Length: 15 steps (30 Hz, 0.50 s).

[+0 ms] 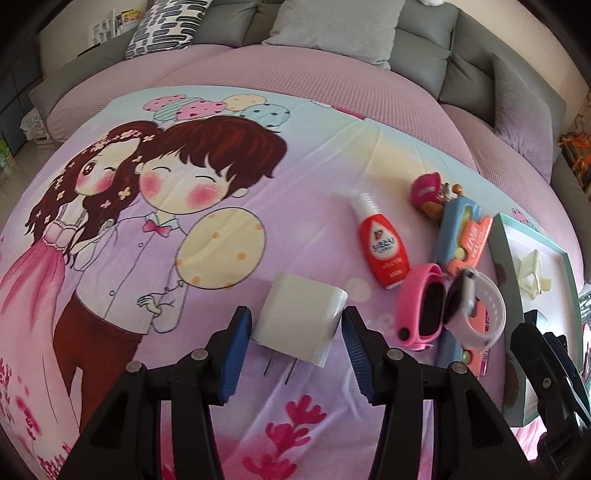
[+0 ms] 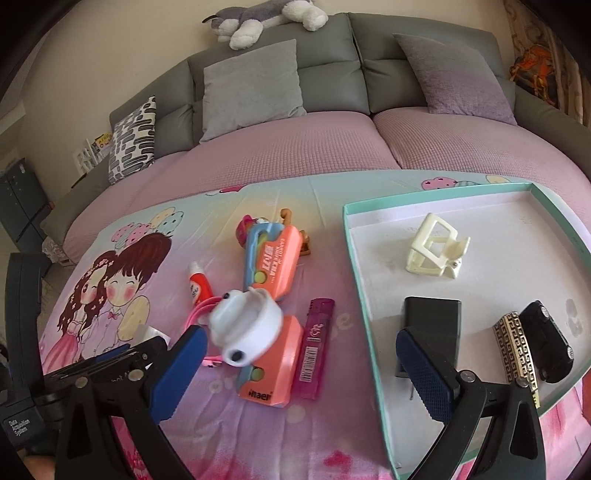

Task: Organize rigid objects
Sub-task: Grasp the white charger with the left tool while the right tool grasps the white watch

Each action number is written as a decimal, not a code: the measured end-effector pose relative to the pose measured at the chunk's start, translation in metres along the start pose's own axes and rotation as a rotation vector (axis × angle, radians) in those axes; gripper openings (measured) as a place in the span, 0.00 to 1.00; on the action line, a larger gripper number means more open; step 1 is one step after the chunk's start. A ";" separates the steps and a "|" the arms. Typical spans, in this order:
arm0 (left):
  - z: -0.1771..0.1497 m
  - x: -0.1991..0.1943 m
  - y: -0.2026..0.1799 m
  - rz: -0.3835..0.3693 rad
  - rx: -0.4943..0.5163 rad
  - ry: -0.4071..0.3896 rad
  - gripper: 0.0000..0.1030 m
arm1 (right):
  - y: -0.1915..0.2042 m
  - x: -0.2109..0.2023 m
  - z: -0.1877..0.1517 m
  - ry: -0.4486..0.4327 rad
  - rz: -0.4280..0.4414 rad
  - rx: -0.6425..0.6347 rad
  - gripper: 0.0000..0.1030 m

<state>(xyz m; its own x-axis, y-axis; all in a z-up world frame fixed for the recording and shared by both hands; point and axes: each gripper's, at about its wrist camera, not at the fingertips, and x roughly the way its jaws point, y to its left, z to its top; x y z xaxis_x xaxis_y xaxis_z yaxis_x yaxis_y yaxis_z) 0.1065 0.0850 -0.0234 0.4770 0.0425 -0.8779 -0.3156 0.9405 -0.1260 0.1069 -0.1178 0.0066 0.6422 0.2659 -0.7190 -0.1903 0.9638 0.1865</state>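
My left gripper (image 1: 297, 328) is open, its blue pads on either side of a white plug charger (image 1: 300, 316) that lies on the cartoon bedsheet. To its right lie a red-and-white bottle (image 1: 382, 245), a pink watch (image 1: 421, 308) and a white watch (image 1: 476, 314). My right gripper (image 2: 314, 365) is open and empty above the white watch (image 2: 245, 326), an orange-and-blue toy (image 2: 271, 266) and a purple lighter (image 2: 314, 350). The teal-rimmed tray (image 2: 360, 280) holds a cream hair clip (image 2: 436, 245), a black charger (image 2: 432, 325), a patterned clip (image 2: 515, 343) and a black toy car (image 2: 548, 339).
A small pink-hatted figurine (image 1: 428, 195) lies behind the toy. Grey cushions (image 2: 251, 85) and a patterned pillow (image 2: 133, 142) line the sofa back beyond the pink cover. A plush dog (image 2: 258, 16) lies on top of the backrest.
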 end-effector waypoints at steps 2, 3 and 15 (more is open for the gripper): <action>0.001 0.000 0.007 0.013 -0.016 -0.003 0.51 | 0.010 0.006 -0.002 0.013 0.001 -0.033 1.00; 0.002 0.000 0.011 0.019 -0.022 -0.005 0.51 | 0.015 0.009 -0.003 0.017 0.000 -0.047 1.00; 0.003 0.010 0.027 0.087 -0.044 0.015 0.51 | 0.023 0.035 -0.010 0.051 -0.022 -0.044 0.68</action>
<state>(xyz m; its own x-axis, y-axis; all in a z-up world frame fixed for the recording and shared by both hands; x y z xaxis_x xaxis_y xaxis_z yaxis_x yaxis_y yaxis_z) 0.1051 0.1120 -0.0342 0.4340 0.1179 -0.8932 -0.3914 0.9176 -0.0691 0.1172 -0.0862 -0.0208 0.6079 0.2427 -0.7560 -0.2101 0.9674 0.1416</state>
